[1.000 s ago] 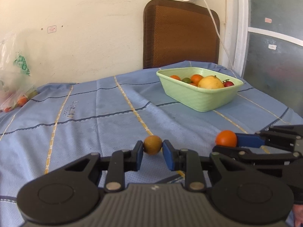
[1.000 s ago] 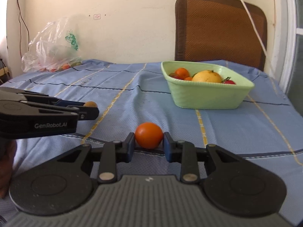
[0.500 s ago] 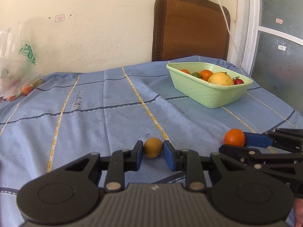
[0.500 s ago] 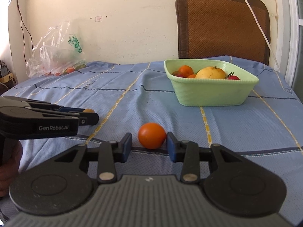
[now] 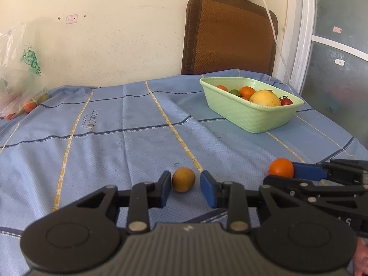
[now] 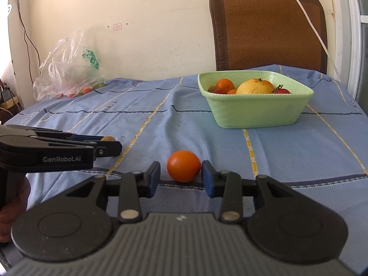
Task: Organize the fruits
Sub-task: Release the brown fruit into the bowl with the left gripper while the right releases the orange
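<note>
We let go: our left hand-held gripper (image 5: 185, 188) is opening around the brown fruit (image 5: 183, 179), and our right hand-held gripper (image 6: 180, 179) stands spread beside the orange fruit (image 6: 183, 166). Both now sit loose on the surface (image 5: 115, 151), with the green basket (image 5: 248, 119) at two o'clock.

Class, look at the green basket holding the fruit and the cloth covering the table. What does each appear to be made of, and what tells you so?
Green basket: probably moulded plastic, pale green with a soft sheen; its walls carry a fine woven-look texture and the rim has a beaded edge.
Blue tablecloth: woven fabric, matte; a dotted mesh-like weave shows up close, with stitched yellow and dark stripes, and it creases and drapes over the table edge.
</note>
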Motion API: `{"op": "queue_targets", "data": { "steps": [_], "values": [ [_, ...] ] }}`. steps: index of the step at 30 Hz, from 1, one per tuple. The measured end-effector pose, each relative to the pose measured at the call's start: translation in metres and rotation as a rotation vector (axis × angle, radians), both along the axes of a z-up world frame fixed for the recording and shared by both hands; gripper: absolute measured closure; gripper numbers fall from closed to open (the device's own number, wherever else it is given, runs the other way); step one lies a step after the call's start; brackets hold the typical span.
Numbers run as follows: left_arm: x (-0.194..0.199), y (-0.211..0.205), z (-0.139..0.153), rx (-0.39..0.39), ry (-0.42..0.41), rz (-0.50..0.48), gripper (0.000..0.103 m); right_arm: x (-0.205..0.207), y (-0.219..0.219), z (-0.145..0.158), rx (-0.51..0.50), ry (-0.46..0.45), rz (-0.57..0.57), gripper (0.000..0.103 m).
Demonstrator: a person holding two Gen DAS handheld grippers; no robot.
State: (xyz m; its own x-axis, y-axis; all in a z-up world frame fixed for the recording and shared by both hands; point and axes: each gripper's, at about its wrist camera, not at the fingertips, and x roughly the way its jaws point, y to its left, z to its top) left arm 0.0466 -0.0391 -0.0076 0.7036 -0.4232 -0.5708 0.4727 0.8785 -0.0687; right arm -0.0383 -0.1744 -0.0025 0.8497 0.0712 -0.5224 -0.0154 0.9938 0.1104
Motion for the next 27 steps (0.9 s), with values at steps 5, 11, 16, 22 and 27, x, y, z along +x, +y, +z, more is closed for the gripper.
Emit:
{"op": "queue_targets", "data": {
  "steps": [5,11,16,22,27],
  "values": [
    [0.0,-0.002,-0.001,0.011,-0.003,0.001,0.075,-0.002,-0.001,0.001,0.003,-0.013,0.003,0.061],
    [-0.003,-0.006,0.001,0.017,-0.017,-0.024,0.08,-0.003,-0.001,0.001,0.001,-0.019,0.001,0.07],
    [0.006,-0.025,0.013,-0.054,0.027,-0.08,0.08,-0.006,-0.016,0.01,0.054,-0.073,0.007,0.07],
    [0.044,-0.081,0.056,-0.077,0.01,-0.11,0.08,0.011,-0.045,0.034,0.007,-0.183,-0.029,0.07],
    [0.096,-0.122,0.067,-0.071,0.041,-0.094,0.08,0.048,-0.062,0.037,-0.034,-0.207,-0.028,0.07]
  ]
}}
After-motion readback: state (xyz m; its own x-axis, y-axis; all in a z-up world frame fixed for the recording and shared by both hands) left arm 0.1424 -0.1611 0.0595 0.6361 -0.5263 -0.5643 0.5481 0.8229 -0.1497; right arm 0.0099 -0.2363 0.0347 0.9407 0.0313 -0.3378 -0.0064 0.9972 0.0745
